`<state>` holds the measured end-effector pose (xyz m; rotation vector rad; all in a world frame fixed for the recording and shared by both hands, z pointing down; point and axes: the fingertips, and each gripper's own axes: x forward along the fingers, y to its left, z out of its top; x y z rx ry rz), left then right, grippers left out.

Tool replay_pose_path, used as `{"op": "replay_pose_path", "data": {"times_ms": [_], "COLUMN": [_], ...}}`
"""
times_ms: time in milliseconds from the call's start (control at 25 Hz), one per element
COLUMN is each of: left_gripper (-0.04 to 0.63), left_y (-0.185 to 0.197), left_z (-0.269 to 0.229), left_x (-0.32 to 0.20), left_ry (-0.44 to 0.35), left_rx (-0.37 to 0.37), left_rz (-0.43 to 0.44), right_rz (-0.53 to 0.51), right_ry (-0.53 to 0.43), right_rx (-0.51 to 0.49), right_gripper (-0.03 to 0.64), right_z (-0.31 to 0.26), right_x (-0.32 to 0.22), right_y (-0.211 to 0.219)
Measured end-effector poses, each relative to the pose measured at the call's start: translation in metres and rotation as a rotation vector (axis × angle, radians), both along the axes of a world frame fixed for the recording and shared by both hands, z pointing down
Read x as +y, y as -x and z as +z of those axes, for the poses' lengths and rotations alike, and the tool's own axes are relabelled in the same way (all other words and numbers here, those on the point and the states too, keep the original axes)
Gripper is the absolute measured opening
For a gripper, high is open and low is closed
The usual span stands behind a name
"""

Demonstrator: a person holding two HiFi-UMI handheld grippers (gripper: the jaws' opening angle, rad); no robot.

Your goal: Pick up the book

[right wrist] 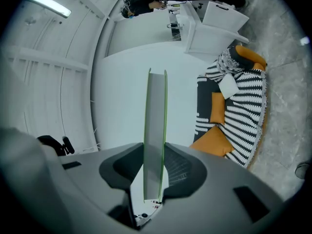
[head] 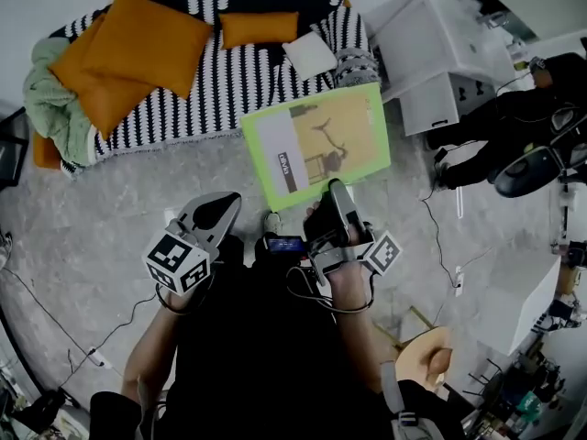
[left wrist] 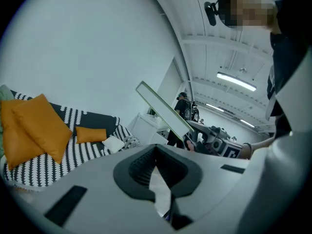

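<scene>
The thin green-edged book with a yellow cover (head: 316, 142) is clamped by its near edge in the right gripper (head: 337, 191), clear of the floor, long axis lying across the jaws, while the left gripper (head: 223, 209) is seen beside it, jaws together and empty.

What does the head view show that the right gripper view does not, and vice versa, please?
Only the head view shows the book's front cover, green-bordered with a yellowish picture, plus the left gripper with its marker cube, clear of the book. Only the right gripper view shows the book edge-on inside the right gripper's claw, gripped on both faces, and a ceiling light. Both show the book, the striped sofa and its orange cushions.
</scene>
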<state>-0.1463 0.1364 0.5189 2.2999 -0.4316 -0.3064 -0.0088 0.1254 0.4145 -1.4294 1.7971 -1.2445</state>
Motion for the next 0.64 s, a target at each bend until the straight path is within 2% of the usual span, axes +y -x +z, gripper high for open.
{"op": "replay_pose_path", "data": {"times_ms": [200, 400, 640], "left_gripper": [0.012, 0.012, 0.012], "left_y": [-0.004, -0.012, 0.002], "left_z": [0.001, 0.001, 0.019], "left_x": [0.011, 0.006, 0.004], "left_ry": [0.006, 0.062, 0.066], "left_rx": [-0.005, -0.006, -0.019], "left_rz": [0.002, -0.065, -0.082], "right_rz": [-0.025, -0.063, -0.075], "right_ry": [-0.010, -0.016, -0.006], "right_rx": [0.008, 0.013, 0.018], "right_gripper": [0.144, 0.144, 0.144], "right_z": [-0.001, -0.011, 0.006], "right_x": [-0.001, -0.005, -0.008], "right_y": [-0.001, -0.014, -0.006]}}
